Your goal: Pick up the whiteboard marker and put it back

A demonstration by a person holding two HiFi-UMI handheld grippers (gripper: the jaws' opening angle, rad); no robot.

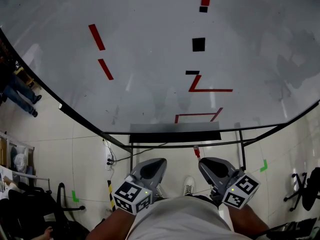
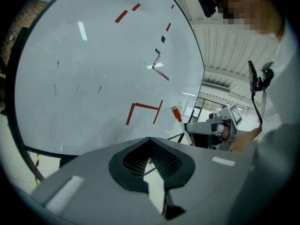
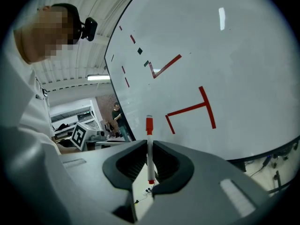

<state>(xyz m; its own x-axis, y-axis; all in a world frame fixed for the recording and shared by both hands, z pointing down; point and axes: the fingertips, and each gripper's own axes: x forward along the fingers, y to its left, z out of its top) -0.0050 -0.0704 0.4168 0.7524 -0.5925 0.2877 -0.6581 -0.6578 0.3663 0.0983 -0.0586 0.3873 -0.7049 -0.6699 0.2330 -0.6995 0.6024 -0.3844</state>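
A white whiteboard marker with a red cap stands upright between the jaws of my right gripper, which is shut on it. In the head view the marker's red cap sticks out just ahead of the right gripper, below the dark tray on the whiteboard's lower edge. The whiteboard carries red lines and black squares. My left gripper is held beside the right one, shut with nothing in it. The left gripper view also catches the marker.
The board's black frame and stand legs run below the tray. Cables and a power strip lie on the floor at left. An office chair stands at right. A person stands far left.
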